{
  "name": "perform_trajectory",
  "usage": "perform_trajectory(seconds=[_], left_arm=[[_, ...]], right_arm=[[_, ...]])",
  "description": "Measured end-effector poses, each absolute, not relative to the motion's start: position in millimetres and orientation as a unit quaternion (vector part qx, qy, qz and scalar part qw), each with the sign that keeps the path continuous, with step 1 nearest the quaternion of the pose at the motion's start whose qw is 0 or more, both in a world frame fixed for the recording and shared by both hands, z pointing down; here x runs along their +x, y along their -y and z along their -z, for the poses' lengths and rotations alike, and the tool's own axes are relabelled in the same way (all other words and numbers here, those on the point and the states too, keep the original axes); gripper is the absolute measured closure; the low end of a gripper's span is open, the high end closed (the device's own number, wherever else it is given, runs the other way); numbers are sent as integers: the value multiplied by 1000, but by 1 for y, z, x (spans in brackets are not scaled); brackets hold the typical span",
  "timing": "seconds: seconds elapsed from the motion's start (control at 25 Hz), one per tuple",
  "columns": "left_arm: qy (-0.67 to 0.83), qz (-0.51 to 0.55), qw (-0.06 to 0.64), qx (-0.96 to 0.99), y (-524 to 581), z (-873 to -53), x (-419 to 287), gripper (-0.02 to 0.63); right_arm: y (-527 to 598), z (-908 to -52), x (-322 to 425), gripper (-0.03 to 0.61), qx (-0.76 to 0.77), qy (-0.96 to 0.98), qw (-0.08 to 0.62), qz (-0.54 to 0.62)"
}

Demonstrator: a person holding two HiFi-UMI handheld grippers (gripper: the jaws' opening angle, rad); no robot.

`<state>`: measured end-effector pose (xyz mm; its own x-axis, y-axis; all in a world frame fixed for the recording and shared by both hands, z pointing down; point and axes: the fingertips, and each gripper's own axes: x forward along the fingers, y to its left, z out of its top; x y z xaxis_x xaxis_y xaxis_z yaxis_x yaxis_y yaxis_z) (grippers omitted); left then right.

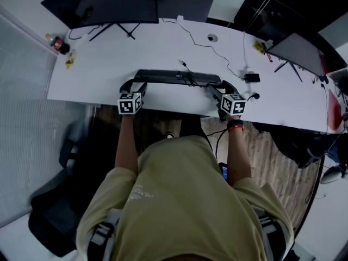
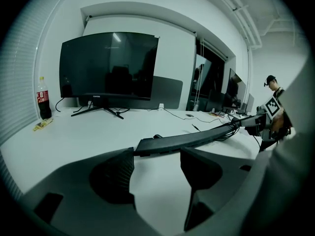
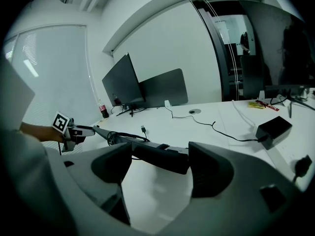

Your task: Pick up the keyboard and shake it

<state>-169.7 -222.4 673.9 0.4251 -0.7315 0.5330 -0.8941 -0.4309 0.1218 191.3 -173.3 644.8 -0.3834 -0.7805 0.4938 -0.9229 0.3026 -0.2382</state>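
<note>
A long black keyboard [image 1: 174, 77] lies crosswise near the white desk's [image 1: 109, 75] front edge, with a bundled cable on top of it. My left gripper [image 1: 137, 87] holds its left end and my right gripper [image 1: 218, 90] its right end. In the left gripper view the keyboard's end [image 2: 162, 144] sits between the tips of the left gripper [image 2: 157, 154], raised a little off the desk. In the right gripper view the other end [image 3: 162, 159] fills the gap of the right gripper [image 3: 160, 157], and a shadow lies on the desk beneath it.
A large dark monitor [image 1: 103, 4] stands at the back left and another monitor [image 1: 299, 50] at the right. A cola bottle [image 1: 57, 43] and a yellow wrapper [image 1: 69, 60] are at the far left. A black adapter [image 1: 252, 78] with a cable [image 1: 201, 42] lies behind the keyboard. An office chair [image 1: 54, 211] stands at the lower left.
</note>
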Motion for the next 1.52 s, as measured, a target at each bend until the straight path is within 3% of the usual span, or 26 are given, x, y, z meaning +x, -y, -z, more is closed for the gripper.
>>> perform_trajectory(seconds=[0.28, 0.48, 1.12, 1.52], left_arm=[[492, -218, 204, 818, 211, -685, -172, 310], [488, -250, 201, 812, 197, -702, -172, 311], [471, -286, 233, 801, 170, -744, -175, 313], [491, -253, 224, 803, 170, -716, -180, 313]], right_arm=[[163, -655, 189, 219, 538, 791, 153, -250], [163, -660, 192, 221, 577, 759, 112, -279], [151, -709, 183, 219, 585, 735, 217, -265], [154, -683, 175, 227, 589, 737, 183, -276]])
